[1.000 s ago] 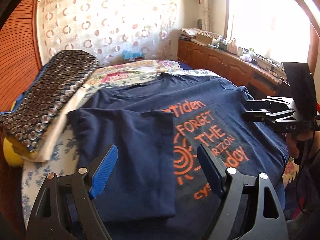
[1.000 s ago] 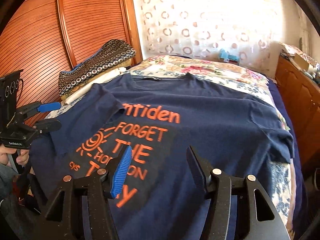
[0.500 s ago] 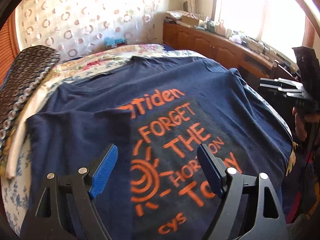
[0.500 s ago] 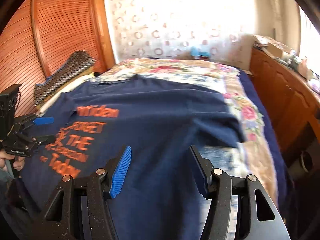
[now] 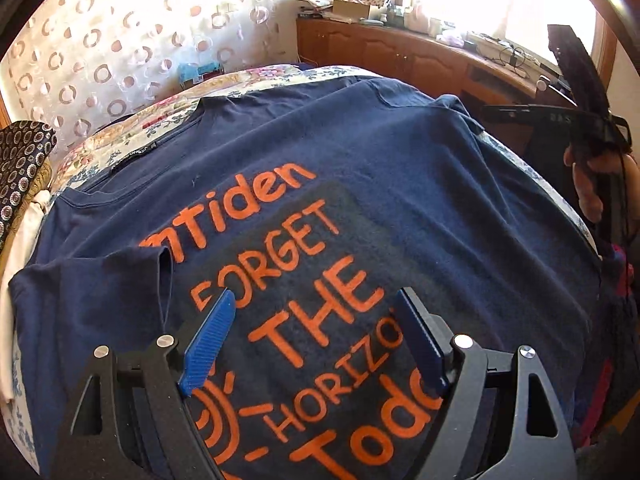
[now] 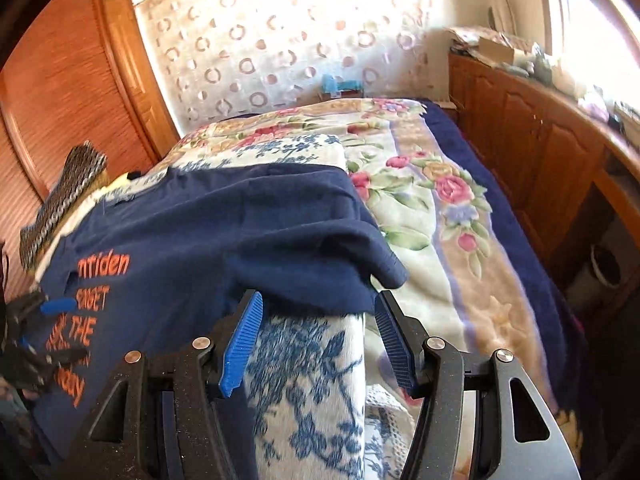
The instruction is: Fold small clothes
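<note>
Your navy T-shirt [image 5: 400,184] lies spread on the bed [image 6: 420,208], one sleeve folded inward. Your left claw [image 5: 312,336] and right claw [image 6: 316,336] both gape, gripping nothing.

Your bed [image 6: 520,216] wears a floral blanket [image 6: 424,208] and a blue-flowered white cloth [image 6: 304,380]. On them lies the navy T-shirt [image 5: 400,184], front up, one sleeve folded inward. A patterned bundle [image 5: 20,160] sits beside it.
</note>
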Demonstrator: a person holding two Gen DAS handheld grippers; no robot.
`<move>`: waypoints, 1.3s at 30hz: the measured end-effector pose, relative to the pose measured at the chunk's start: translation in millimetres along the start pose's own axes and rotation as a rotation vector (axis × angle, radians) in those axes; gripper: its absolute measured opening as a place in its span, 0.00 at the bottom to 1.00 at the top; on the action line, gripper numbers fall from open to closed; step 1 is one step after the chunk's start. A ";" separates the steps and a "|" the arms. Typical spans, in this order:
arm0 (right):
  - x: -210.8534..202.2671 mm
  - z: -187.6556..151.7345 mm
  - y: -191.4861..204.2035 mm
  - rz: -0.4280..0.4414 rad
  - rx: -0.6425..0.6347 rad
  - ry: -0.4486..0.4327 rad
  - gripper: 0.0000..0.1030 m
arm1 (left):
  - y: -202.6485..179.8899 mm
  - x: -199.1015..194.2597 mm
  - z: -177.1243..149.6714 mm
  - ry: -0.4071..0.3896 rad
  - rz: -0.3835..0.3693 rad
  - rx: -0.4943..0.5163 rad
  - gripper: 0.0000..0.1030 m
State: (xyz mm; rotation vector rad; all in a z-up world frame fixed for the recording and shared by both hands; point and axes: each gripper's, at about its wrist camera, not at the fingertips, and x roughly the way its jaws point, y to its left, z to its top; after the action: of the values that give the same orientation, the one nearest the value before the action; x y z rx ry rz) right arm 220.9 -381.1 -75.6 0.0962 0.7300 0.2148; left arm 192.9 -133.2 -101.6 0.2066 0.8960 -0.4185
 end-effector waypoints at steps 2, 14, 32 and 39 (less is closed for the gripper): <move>5.7 5.3 1.6 0.010 0.038 -0.002 0.59 | -0.4 2.1 0.4 -0.007 0.002 0.000 0.81; 47.5 20.6 -18.6 0.054 0.212 0.062 0.59 | -1.3 2.3 0.3 -0.006 0.004 0.004 0.82; -18.2 49.2 31.3 0.045 0.010 -0.141 0.07 | 7.3 -18.3 -3.6 -0.053 0.005 -0.016 0.82; -41.9 32.1 111.7 0.160 -0.218 -0.115 0.09 | 19.0 -73.7 -4.0 -0.178 -0.006 -0.061 0.82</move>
State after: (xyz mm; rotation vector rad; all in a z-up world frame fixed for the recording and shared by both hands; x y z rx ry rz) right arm 194.1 -282.2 -6.4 -0.0412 0.5809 0.4368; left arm 157.7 -95.1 -45.8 0.1090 0.7331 -0.4082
